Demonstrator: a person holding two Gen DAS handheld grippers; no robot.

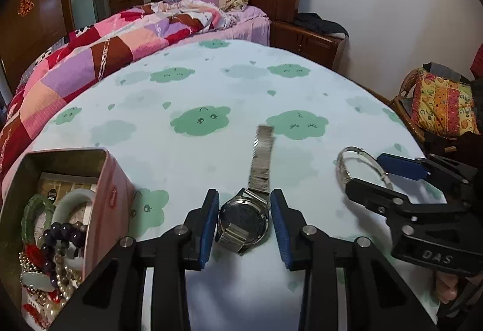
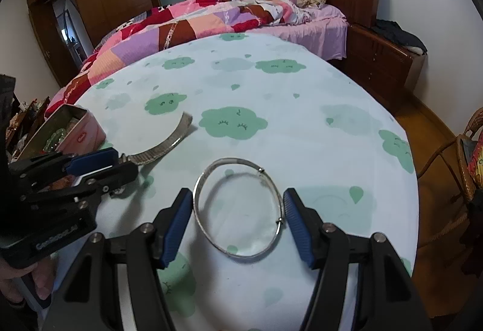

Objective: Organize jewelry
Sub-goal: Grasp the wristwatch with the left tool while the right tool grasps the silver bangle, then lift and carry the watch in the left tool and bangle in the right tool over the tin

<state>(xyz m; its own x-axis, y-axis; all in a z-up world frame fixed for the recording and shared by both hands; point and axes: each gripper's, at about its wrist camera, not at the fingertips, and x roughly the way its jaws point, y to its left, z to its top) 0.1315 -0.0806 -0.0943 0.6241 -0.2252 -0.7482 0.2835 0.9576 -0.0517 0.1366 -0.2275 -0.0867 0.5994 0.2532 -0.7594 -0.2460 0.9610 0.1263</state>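
Note:
A silver wristwatch [image 1: 244, 217] lies face down on the cloud-print table, its metal band [image 1: 262, 159] stretching away. My left gripper [image 1: 245, 207] is open with its blue pads on either side of the watch case, close to it. A thin silver bangle [image 2: 238, 210] lies flat on the cloth. My right gripper [image 2: 238, 210] is open around it, pads close to its two sides. The bangle also shows in the left wrist view [image 1: 350, 162] between the right gripper's fingers [image 1: 401, 165]. A pink tin [image 1: 105, 195] at the left holds bead bracelets, pearls and jade bangles [image 1: 54, 237].
The round table [image 2: 302, 125] has a pale cloth with green clouds. A bed with a patchwork quilt [image 2: 196, 23] stands right behind it. A wicker chair [image 2: 462, 168] with a cushion is at the right. The tin shows in the right wrist view [image 2: 81, 131].

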